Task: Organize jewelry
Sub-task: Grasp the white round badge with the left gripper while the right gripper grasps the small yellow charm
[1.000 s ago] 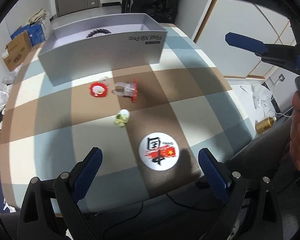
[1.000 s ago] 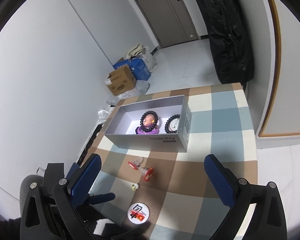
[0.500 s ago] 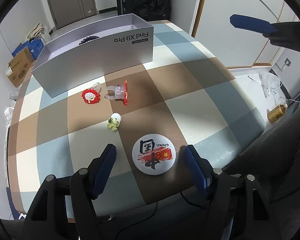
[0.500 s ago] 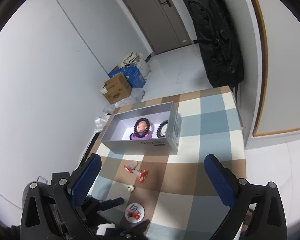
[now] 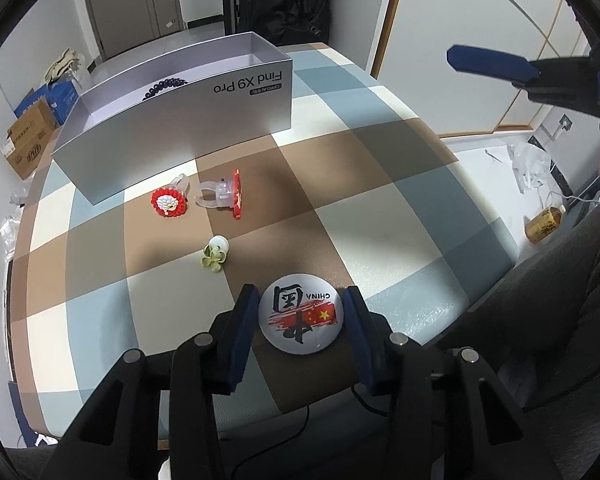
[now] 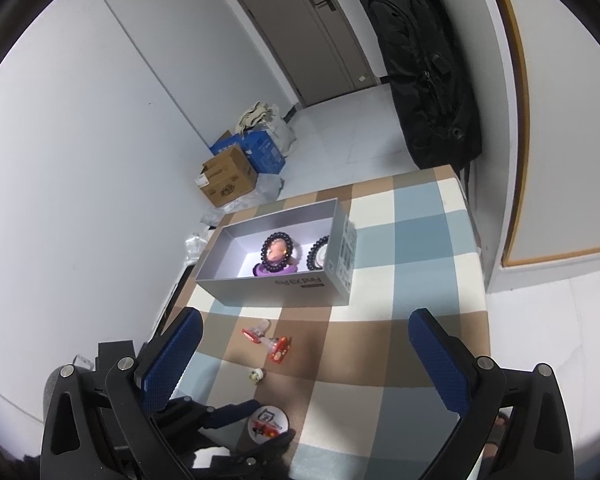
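White enamel, round: the badge (image 5: 301, 314) printed "CHINA" with a red flag is lying flat near the front edge of the checked tablecloth (image 5: 384, 184), and it is sitting between the jaws of the left gripper (image 5: 300, 312). Those jaws have just been closing in on it; the blue pads (image 5: 242, 330) are flanking its rim closely, but whether they are pressing yet I cannot tell.

Step in hand, as I judge it: grasping the badge for transfer to the grey box (image 5: 188, 120).

Further out, three small pieces are waiting loose on the cloth: a green flower ring (image 5: 216, 255), a red beaded ring (image 5: 168, 204) and a clear ring with a red disc (image 5: 224, 196), the last two just in front of the box wall. The right-wrist view is showing dark bead bracelets (image 6: 278, 252) already lying inside.

The right gripper (image 6: 304, 360) is hanging high above the table, jaws spread wide, holding nothing.

Next move is likely calling for a firm edge pinch; a thin flat disc could slip or tip, so lifting should be gentle, then carrying over the near wall.
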`<state>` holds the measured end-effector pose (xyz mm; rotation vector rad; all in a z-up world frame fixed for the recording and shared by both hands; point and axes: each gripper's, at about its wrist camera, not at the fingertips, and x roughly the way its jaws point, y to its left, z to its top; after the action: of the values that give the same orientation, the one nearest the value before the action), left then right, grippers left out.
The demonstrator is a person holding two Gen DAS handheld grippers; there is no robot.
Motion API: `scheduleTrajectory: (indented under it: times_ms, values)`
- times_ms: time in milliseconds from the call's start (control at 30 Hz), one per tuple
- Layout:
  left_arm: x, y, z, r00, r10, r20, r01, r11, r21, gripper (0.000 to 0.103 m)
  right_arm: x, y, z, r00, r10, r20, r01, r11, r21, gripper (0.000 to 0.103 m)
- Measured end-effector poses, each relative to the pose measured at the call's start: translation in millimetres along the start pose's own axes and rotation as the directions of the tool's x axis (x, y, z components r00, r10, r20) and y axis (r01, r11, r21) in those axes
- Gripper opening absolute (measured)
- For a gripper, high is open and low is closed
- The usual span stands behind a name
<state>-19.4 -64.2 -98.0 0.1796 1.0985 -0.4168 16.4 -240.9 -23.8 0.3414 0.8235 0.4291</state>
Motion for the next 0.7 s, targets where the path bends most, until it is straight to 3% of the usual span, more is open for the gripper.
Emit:
scheduleTrajectory:
  times_ms: [300,700]
  values:
    - [-8,18,7,0.999,-0.041,0.022,0.043,0.996,-0.076,0.037,9,-6,-4,0.999,-0.035,-0.036,0.035,0.999,0.011,0.103]
    - [-37,59,17,0.989,-0.075,0.129,0.103,0.967,-0.233,0.037,29,-1,-16,0.992,-0.067,-0.109,0.064,0.997,-0.036,0.103]
